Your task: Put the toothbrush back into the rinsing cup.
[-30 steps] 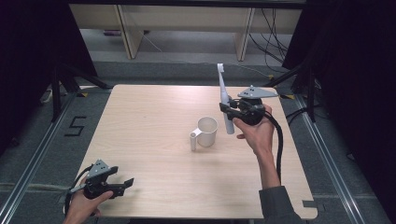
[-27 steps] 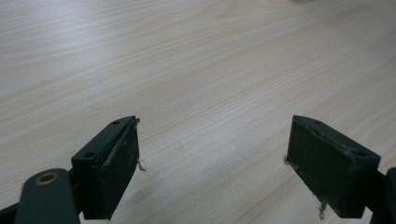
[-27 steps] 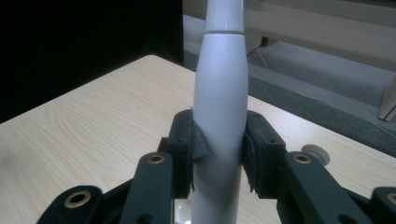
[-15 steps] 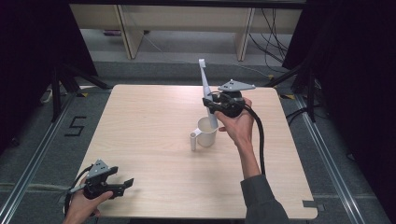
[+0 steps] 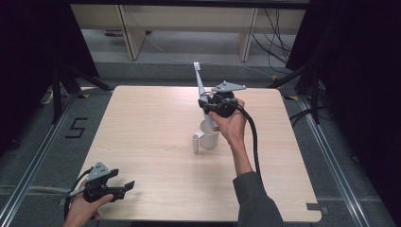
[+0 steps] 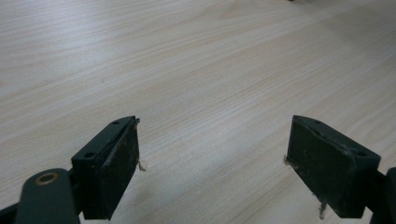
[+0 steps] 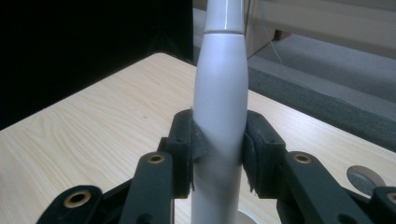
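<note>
Right gripper [image 5: 208, 105] clamped on one white toothbrush [image 5: 201, 87] above one mug [image 5: 208, 135], left gripper [image 5: 124, 188] near-left, jaws apart.

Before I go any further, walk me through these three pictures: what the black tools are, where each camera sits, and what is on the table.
A person sits at a wooden table and holds a hand-worked clamp with two black jaws in each hand.

The high view comes from a fixed camera above the person, looking down on the table. The other two come from small cameras riding on the clamps, looking along their jaws.

The left gripper rests near the table's front left corner. Its own camera shows the jaws wide apart with bare wood between them.

The right gripper is shut on a white electric toothbrush, held nearly upright; its pads press on the handle from both sides. Right below it stands a white mug with its handle towards the left. The toothbrush's lower end hangs over the mug's mouth.
</note>
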The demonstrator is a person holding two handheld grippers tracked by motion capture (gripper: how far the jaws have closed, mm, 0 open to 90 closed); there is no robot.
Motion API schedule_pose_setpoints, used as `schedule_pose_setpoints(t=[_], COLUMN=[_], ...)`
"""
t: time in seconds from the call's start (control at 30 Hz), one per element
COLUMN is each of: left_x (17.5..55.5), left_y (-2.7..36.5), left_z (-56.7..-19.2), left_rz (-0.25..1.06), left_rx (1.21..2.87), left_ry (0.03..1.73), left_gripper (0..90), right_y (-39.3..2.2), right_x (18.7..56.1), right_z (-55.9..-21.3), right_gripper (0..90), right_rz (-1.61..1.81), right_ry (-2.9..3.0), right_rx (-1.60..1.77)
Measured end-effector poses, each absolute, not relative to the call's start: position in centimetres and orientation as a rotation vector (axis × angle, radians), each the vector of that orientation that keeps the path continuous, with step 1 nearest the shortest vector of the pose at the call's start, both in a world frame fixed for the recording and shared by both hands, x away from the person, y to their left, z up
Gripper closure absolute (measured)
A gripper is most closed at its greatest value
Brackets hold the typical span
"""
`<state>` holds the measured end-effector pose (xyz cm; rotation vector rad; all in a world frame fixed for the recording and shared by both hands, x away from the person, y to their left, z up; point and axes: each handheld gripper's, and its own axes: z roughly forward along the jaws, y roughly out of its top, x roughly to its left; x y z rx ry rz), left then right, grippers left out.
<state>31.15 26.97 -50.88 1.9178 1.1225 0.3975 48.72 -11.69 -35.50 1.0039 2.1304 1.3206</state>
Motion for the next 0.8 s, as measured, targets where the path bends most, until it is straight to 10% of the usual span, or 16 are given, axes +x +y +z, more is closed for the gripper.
schedule_pose_setpoints(t=[0.8], left_x=[31.2], left_y=[26.8], left_z=[-50.8], left_rz=[0.395], left_rx=[1.927], left_ry=[1.121], left_gripper=[16.4], right_y=[-12.2], right_x=[49.5], right_z=[-39.6], right_gripper=[67.1], right_rz=[1.28], right_ry=[2.14], right_rx=[1.07])
